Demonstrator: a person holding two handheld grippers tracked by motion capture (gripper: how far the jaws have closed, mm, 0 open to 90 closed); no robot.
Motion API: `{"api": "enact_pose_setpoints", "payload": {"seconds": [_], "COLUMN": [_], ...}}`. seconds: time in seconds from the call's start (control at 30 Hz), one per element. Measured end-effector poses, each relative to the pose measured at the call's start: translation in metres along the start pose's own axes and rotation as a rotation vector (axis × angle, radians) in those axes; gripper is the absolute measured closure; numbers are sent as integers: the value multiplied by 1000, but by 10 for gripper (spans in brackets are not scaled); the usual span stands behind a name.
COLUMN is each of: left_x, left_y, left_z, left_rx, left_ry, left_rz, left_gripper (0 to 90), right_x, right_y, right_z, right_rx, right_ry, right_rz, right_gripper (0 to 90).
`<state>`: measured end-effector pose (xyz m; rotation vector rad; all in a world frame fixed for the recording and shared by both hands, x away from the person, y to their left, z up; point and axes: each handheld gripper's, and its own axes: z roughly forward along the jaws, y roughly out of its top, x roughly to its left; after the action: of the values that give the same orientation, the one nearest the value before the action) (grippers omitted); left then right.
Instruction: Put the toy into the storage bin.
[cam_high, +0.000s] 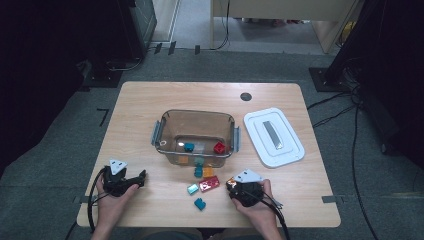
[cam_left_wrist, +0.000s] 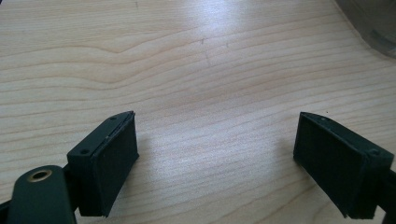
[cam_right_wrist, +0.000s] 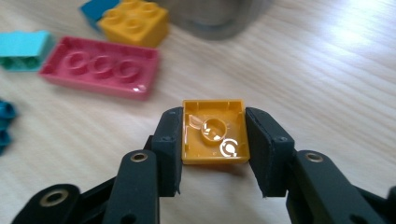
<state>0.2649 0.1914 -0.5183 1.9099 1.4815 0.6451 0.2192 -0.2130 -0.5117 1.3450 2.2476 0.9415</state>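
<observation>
A light wooden table (cam_high: 140, 105) carries a clear plastic bin (cam_high: 196, 120) at its middle and a white lid (cam_high: 273, 136) just to the bin's right. Loose toy bricks lie in front of the bin: a red flat brick (cam_high: 209, 183), an orange brick (cam_high: 208, 172), a light teal brick (cam_high: 193, 189) and a darker teal brick (cam_high: 200, 203). A small dark round hole (cam_high: 245, 96) sits near the far edge.

Even overhead light brightens the tabletop (cam_high: 150, 105); surroundings fall dark, glare streaks the wood, and distant bricks (cam_right_wrist: 100, 67) blur.
</observation>
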Motion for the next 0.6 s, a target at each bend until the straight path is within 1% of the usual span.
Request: {"api": "enact_pose_setpoints", "payload": {"seconds": [0.1,0.17,0.2,0.23,0.27,0.3,0.4,0.43,0.47,0.5,0.6], "left_x": [0,0,0,0,0,0,0,0,0,0,0], "left_y": [0,0,0,0,0,0,0,0,0,0,0], "left_z": [0,0,0,0,0,0,0,0,0,0,0], "left_rx": [0,0,0,0,-1,-1,-1,-1,0,-1,-1], "left_ry": [0,0,0,1,1,1,1,1,1,1,1], "left_rz": [0,0,-1,-1,-2,-2,-2,-1,-1,-2,-1], "left_gripper": [135,135,135,135,135,135,135,135,135,135,135], "right_x": [-11,-19,-24,-31,-34,-34,-50,-58,-58,-66,-76], "right_y": [2,4,7,10,12,12,19,24,24,30,42], "right_z": [-1,-2,-4,-8,-9,-9,-18,-23,-23,-30,-40], "right_rx": [3,-1,-3,-6,-10,-10,-19,-20,-20,-23,-29], "right_ry": [9,26,30,21,20,20,29,41,41,45,58], "right_rz": [27,49,51,54,61,61,87,97,97,98,96], "right_gripper": [601,601,601,601,601,601,602,602,602,602,602]}}
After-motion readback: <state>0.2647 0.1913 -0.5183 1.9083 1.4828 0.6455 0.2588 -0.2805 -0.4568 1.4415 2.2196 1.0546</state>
